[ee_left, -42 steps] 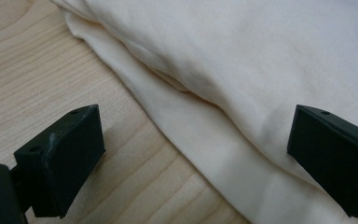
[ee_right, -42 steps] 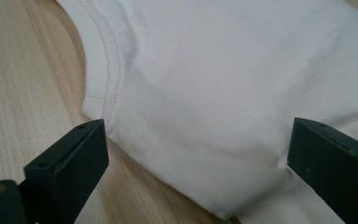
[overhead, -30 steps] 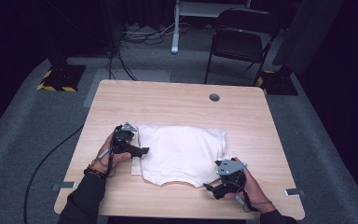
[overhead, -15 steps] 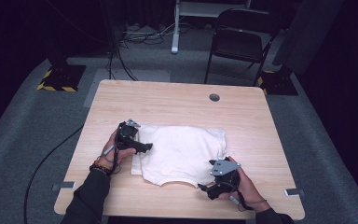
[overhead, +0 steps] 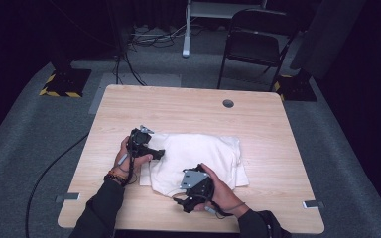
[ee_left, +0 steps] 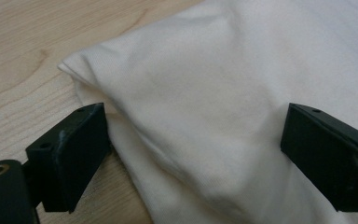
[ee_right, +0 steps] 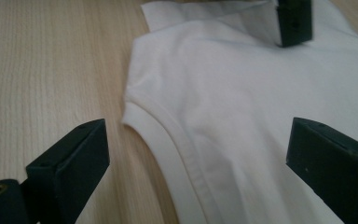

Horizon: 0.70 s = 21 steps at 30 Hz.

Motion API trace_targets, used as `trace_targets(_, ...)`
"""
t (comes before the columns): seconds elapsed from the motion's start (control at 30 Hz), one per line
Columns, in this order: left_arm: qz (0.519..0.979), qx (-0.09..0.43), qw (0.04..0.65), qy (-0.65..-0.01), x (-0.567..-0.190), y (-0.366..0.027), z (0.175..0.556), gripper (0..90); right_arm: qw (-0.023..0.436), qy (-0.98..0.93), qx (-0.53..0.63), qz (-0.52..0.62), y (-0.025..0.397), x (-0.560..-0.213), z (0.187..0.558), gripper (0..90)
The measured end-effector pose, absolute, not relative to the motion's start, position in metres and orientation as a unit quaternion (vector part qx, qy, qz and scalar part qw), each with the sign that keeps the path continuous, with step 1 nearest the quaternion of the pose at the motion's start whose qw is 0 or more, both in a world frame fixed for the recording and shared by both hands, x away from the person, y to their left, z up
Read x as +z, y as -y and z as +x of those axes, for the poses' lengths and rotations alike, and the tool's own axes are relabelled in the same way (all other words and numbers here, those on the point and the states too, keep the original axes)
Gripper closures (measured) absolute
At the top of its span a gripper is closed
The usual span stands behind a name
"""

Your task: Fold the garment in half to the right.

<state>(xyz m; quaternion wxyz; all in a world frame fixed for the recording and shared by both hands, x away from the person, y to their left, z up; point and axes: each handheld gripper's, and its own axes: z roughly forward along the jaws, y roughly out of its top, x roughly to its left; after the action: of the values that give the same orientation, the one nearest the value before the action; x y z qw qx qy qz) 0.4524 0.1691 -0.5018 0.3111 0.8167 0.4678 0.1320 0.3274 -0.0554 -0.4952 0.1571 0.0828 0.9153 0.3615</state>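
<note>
Left claw (overhead: 154, 152) gapes wide, gripping nothing, at the left edge of the folded white T-shirt (overhead: 198, 158), which lies centre-frame on the wooden surface (overhead: 178, 106). Cloth looks light, limp; pinch the layered fold. Right claw (overhead: 178, 198), lower centre, equally wide, straddles the ribbed collar (ee_right: 168, 149).

"Can you read any words or numbers here?"

"No. The white shirt (overhead: 198, 158) has no print I can see, and the wooden surface (overhead: 178, 106) has no label."

"Any signs at all?"

"None that I can read."
</note>
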Motion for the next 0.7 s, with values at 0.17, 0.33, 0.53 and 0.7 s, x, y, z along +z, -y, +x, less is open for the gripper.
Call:
trace_targets(0.17,0.820,0.148,0.307,-0.460,-0.501,-0.168,0.451,18.1,0.141,-0.921,0.360,0.054,0.028,-0.501,0.325,6.1)
trace_targets(0.33,0.816,0.153,0.320,-0.456,-0.500,-0.169,0.449,39.1,0.145,-0.923,0.352,0.060,0.009,-0.505,0.331,8.6)
trace_targets(0.53,0.824,0.152,0.324,-0.439,-0.499,-0.164,0.445,59.2,0.138,-0.920,0.356,0.090,-0.003,-0.507,0.344,9.4)
trace_targets(0.7,0.824,0.143,0.334,-0.435,-0.500,-0.166,0.443,66.7,0.140,-0.916,0.357,0.117,-0.010,-0.507,0.357,9.5)
